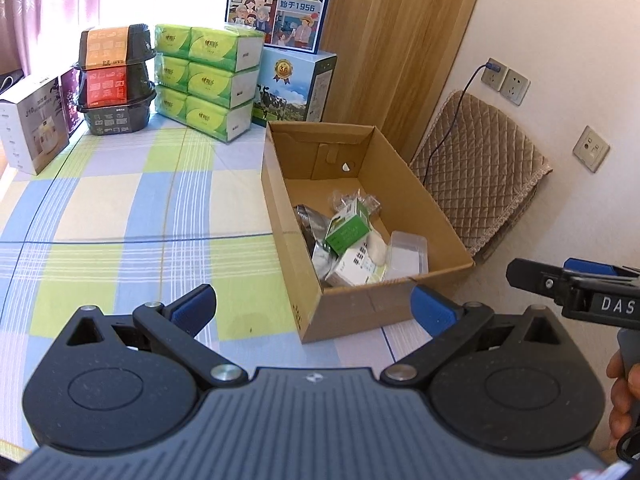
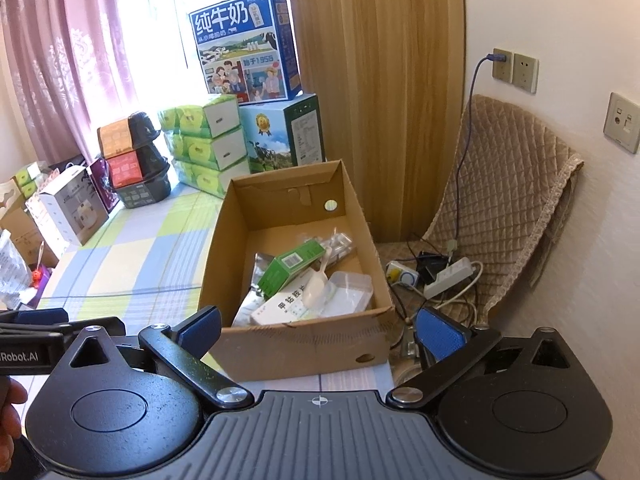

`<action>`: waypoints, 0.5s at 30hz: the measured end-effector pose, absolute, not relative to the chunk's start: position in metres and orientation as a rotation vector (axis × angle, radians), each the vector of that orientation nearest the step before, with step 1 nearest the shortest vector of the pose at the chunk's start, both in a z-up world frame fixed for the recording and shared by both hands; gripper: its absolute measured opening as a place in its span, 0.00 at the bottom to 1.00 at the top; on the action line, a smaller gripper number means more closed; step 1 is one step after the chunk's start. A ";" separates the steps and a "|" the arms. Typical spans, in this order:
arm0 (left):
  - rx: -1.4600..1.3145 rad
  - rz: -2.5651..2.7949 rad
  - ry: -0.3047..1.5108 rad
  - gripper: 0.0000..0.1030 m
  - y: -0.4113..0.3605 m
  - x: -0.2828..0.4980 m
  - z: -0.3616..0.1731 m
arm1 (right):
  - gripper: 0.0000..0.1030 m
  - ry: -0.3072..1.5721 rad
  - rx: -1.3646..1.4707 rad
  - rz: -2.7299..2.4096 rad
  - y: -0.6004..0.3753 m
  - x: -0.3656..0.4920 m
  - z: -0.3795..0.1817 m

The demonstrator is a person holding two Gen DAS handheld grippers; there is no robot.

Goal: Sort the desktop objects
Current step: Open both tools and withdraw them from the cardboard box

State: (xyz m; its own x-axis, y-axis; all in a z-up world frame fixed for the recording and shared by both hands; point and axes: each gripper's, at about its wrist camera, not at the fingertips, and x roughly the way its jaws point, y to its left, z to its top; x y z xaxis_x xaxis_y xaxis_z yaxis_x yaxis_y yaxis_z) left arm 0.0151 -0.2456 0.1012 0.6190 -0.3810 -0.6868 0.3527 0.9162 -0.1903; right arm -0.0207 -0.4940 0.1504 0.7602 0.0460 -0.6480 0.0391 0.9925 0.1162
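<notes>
Right wrist view shows the box [image 2: 296,344] at the counter's right edge, its near corner at the drop to the cables [image 2: 440,280]. Inside lie a green carton [image 2: 290,266], scoop [image 2: 316,288] and packets. Both the right claw [image 2: 318,326] and left claw [image 1: 312,308] gape wide, empty. A careless nudge could tip the box off.

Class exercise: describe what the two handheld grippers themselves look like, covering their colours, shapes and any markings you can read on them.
Both grippers, left gripper and right gripper, look alike: a grey ribbed body, two round black housings, black link arms with silver pivot pins, and blue padded fingertips. White lettering on the sides reads "DAS" and "Robot.AI". No sleeves are visible.
</notes>
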 end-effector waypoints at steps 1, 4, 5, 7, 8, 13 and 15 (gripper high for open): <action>-0.036 -0.417 0.799 0.99 -0.246 0.011 0.101 | 0.98 0.708 0.124 0.005 -0.493 -0.023 0.150; -0.040 -0.407 0.798 0.99 -0.245 0.003 0.103 | 0.98 0.709 0.124 0.009 -0.491 -0.030 0.150; -0.047 -0.409 0.799 0.99 -0.244 0.001 0.103 | 0.98 0.707 0.125 0.009 -0.490 -0.032 0.150; -0.046 -0.407 0.800 0.99 -0.244 -0.003 0.104 | 0.98 0.702 0.130 0.008 -0.489 -0.036 0.152; -0.040 -0.403 0.797 0.99 -0.244 -0.005 0.105 | 0.98 0.701 0.132 0.008 -0.488 -0.038 0.152; -0.031 -0.385 0.784 0.99 -0.245 -0.014 0.110 | 0.98 0.694 0.117 0.009 -0.484 -0.046 0.155; -0.032 -0.385 0.782 0.99 -0.244 -0.015 0.111 | 0.98 0.689 0.111 0.005 -0.483 -0.049 0.157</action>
